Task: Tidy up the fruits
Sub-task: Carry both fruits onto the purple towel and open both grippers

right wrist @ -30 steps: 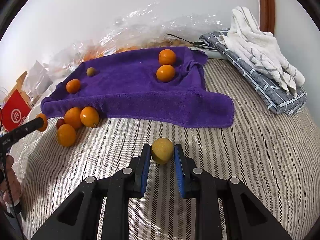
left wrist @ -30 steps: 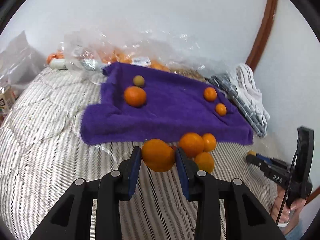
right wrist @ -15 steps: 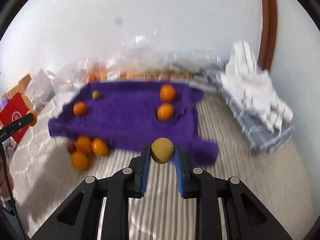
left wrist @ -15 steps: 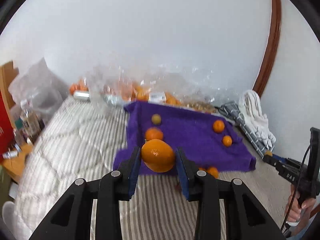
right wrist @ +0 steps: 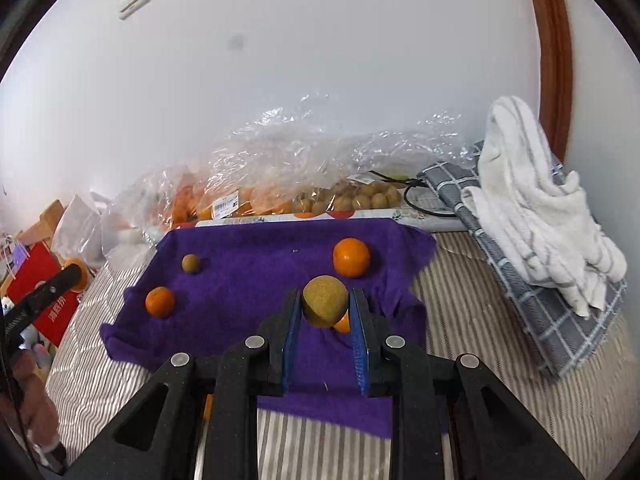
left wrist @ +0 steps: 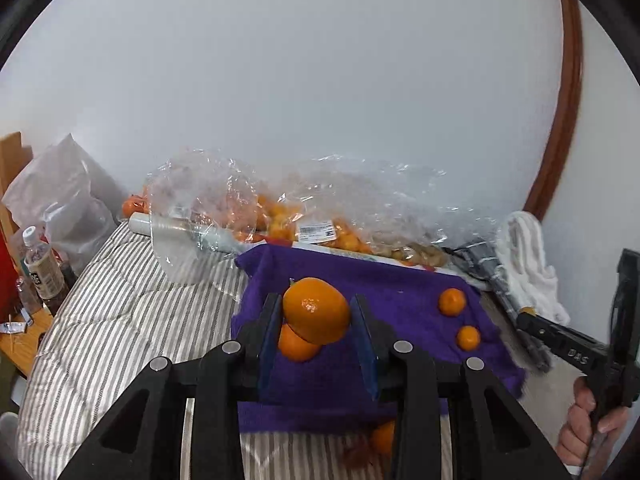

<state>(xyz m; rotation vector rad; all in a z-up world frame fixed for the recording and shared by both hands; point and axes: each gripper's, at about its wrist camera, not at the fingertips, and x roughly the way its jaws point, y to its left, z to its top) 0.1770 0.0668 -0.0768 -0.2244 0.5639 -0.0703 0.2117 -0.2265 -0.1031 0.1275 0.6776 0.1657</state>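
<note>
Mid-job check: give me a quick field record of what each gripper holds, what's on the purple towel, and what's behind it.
left gripper: shut on large orange, held over the purple towel
right gripper: shut on yellow-brown fruit, also over the towel
on towel, left side: small orange, small greenish-brown fruit
on towel, right side: medium orange; another orange partly hidden behind the held fruit
off towel, near edge: orange on the striped bedding
behind towel: clear plastic bags of fruit
right of towel: white towel on grey checked cloth
</note>
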